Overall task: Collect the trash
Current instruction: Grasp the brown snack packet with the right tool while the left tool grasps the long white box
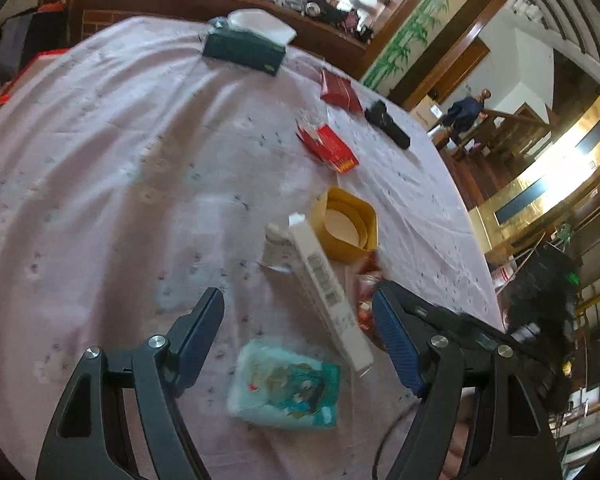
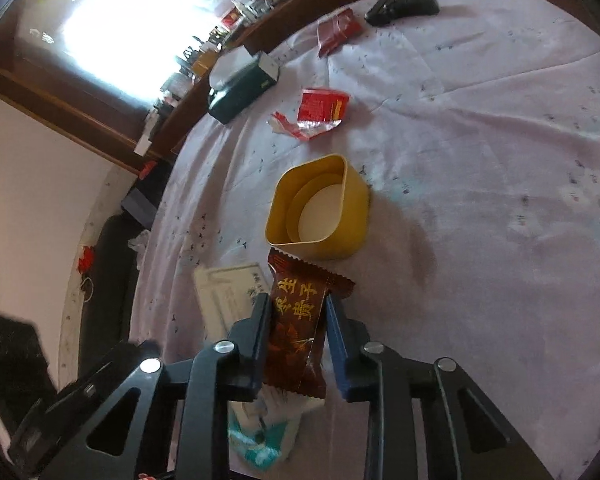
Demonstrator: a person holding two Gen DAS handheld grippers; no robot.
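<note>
Right gripper [image 2: 298, 312] clamped on a brown snack wrapper [image 2: 298, 320], just short of the yellow box [image 2: 320, 208]. Left gripper [image 1: 300, 320] spread wide and empty above a teal tissue pack [image 1: 286, 384] and white carton [image 1: 328, 292]. Bare tablecloth [image 1: 100, 184] off to its left.

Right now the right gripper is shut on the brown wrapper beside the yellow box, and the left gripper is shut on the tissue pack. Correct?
Not quite. The left gripper is open and holds nothing: in the left wrist view the tissue pack lies on the tablecloth below its spread jaws. The rest holds: the right gripper is shut on the brown wrapper beside the yellow box.
</note>
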